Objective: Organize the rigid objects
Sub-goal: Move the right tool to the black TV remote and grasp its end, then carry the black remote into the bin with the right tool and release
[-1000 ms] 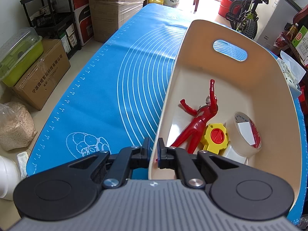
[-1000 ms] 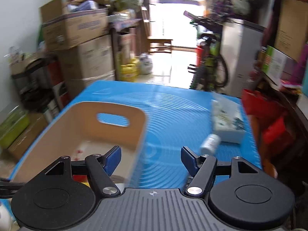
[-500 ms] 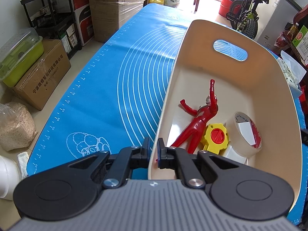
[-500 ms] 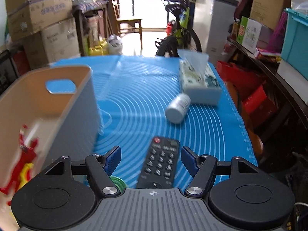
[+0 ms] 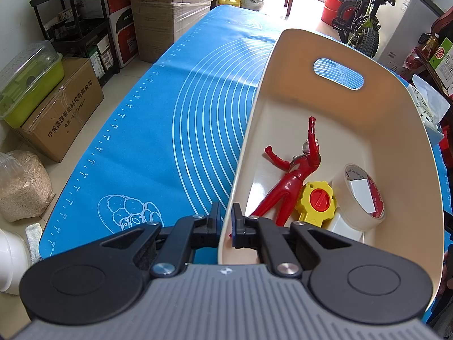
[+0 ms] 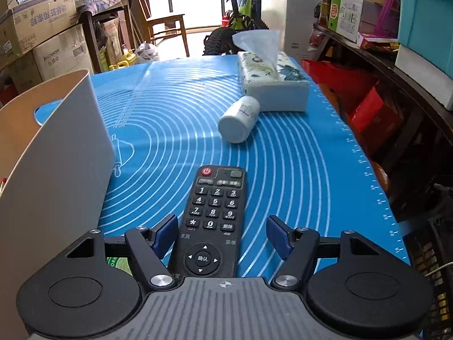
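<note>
The beige bin (image 5: 334,119) is kept steady by the left claw (image 5: 225,221), clamped on its rim. The remote control (image 6: 213,212), flat on the table (image 6: 297,170), is straddled by the wide-apart right claw (image 6: 222,238), probably so it can be picked up next.

Left wrist view: I look steeply down along the left hand-held gripper (image 5: 225,221) from close above the near wall of the cream bin (image 5: 390,130), facing across the blue mat (image 5: 158,130) toward the far doorway. Right wrist view: lower, shallower tilt, near the surface, facing the same way past the remote (image 6: 215,212). Shared: the bin (image 6: 65,153), the mat (image 6: 297,155), the tissue pack (image 6: 271,85) and the bicycle at the far end.
</note>
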`<action>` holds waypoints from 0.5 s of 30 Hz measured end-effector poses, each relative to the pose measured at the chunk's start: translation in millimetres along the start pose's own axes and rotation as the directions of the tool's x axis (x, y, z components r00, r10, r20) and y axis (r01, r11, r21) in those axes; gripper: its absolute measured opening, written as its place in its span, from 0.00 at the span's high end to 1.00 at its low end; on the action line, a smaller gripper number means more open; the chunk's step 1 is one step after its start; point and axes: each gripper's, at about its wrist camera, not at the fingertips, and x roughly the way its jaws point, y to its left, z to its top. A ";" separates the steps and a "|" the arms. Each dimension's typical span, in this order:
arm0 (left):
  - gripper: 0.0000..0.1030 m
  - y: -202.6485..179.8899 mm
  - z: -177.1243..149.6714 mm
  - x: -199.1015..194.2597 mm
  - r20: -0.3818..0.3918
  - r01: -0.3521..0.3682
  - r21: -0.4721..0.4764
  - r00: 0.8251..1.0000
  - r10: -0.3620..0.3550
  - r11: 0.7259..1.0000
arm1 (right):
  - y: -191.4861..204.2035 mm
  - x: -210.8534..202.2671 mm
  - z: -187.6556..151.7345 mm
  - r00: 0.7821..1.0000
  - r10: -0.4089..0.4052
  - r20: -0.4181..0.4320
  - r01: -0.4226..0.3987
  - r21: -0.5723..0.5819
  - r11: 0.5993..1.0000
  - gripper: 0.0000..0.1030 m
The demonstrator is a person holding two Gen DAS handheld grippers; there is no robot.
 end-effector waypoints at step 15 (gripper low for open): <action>0.91 0.0 0.0 -0.2 -0.001 0.001 0.000 1.000 -0.001 1.000 | 13.9 9.2 -8.0 1.000 -0.014 0.010 0.014 -0.063 0.998 0.44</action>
